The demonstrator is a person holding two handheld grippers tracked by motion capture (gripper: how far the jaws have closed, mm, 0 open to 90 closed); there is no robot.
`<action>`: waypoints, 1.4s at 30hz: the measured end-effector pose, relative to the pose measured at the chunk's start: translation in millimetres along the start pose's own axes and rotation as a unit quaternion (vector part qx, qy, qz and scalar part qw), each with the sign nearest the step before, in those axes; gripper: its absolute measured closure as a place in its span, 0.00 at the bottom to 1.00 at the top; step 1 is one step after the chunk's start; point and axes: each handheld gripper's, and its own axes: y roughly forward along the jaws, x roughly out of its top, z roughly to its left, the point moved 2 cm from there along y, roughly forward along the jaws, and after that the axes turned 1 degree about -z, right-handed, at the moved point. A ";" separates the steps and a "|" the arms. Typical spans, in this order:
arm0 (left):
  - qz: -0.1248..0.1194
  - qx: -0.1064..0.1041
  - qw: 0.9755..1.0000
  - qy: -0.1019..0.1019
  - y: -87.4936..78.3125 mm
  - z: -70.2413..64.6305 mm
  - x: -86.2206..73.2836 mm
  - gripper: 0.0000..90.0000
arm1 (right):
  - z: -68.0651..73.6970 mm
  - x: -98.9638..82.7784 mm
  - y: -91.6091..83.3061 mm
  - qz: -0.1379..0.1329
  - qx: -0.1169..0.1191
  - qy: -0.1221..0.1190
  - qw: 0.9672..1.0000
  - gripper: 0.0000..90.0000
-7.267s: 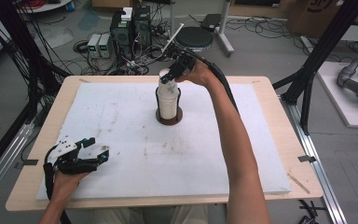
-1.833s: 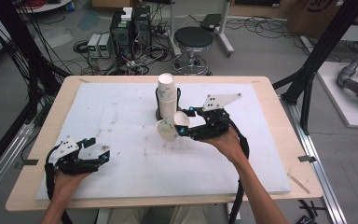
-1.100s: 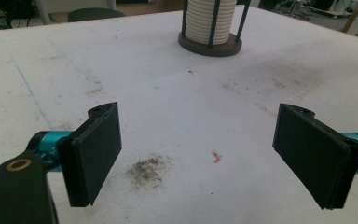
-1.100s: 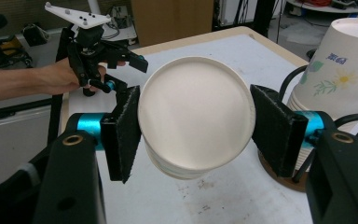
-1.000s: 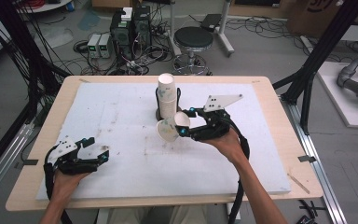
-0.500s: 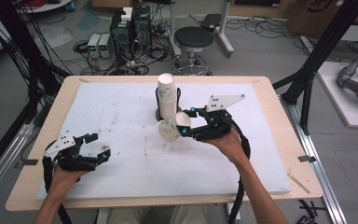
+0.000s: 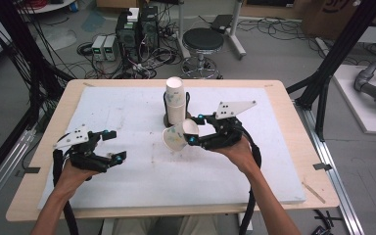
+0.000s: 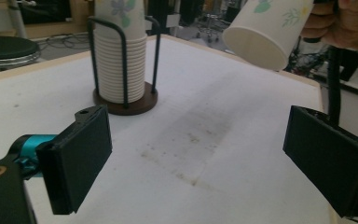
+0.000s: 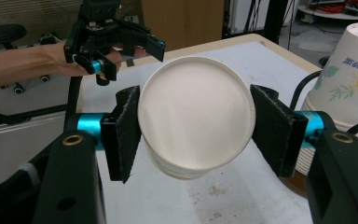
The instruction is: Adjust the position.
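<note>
High view: right hand-held gripper (image 7: 192, 133) clamped on a cup (image 7: 178, 135) at centre of the counter (image 7: 284, 161), tipped toward 9 o'clock, seemingly for handover.

Left gripper view: left hand-held gripper (image 8: 198, 161) wide, empty; cup at 1 o'clock.

Right gripper view: holder (image 9: 303, 179) with cup stack (image 9: 342, 88) at 3 o'clock.

I note a foam pad (image 7: 127, 105) lying on the table (image 7: 293, 161) and covering most of its top. A cup holder (image 7: 167, 119) stands on the pad at its far middle, with a stack of paper cups (image 7: 175, 100) in it. Just before and right of the stack, I see a paper cup (image 7: 178, 136) between the jaws of the right gripper (image 7: 192, 130). The left gripper (image 7: 111, 145) is over the pad's near left, well apart from the cup. A stool (image 7: 203, 41) stands behind the table.
</note>
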 end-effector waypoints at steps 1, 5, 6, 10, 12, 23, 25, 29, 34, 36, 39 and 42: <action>0.000 0.000 1.000 0.000 0.0 0.0 0.0 0.09 | 0.0 0.0 0.0 0.000 0.000 0.000 1.000 0.42; 0.000 -0.019 1.000 0.008 8.9 -4.7 8.5 0.09 | 1.8 -0.4 1.8 -0.002 0.007 0.000 1.000 0.42; -0.001 -0.026 1.000 0.009 11.5 -6.1 11.2 0.09 | 1.9 -0.5 2.0 -0.002 0.008 -0.001 1.000 0.42; -0.007 -0.050 0.999 0.011 20.7 -10.7 18.1 0.09 | 4.1 0.1 4.7 -0.005 0.015 -0.004 1.000 0.42; -0.009 -0.064 0.998 0.014 28.9 -13.6 22.6 0.09 | 5.1 0.3 5.9 -0.006 0.016 -0.004 1.000 0.42; -0.011 -0.107 0.994 0.020 57.8 -24.3 32.1 0.09 | 8.9 -1.0 14.7 -0.012 0.033 -0.001 0.999 0.42; -0.013 -0.114 0.993 0.017 62.1 -26.1 33.1 0.09 | 9.6 -0.7 16.0 -0.017 0.040 0.002 0.999 0.42; -0.021 -0.132 0.991 0.015 72.0 -28.4 34.7 0.09 | 10.8 -0.5 19.0 -0.022 0.047 0.005 0.999 0.42; -0.017 -0.148 0.989 0.015 82.6 -31.9 37.0 0.09 | 13.8 0.0 25.4 -0.023 0.059 0.004 0.998 0.42; -0.016 -0.156 0.987 0.014 85.1 -32.9 37.2 0.09 | 14.3 0.1 26.2 -0.022 0.060 0.004 0.998 0.42; -0.017 -0.162 0.986 0.014 88.3 -33.4 37.4 0.09 | 15.2 0.4 27.8 -0.023 0.063 0.004 0.998 0.42; -0.018 -0.172 0.985 0.012 91.4 -33.8 37.8 0.09 | 16.4 0.9 29.3 -0.024 0.067 0.003 0.997 0.42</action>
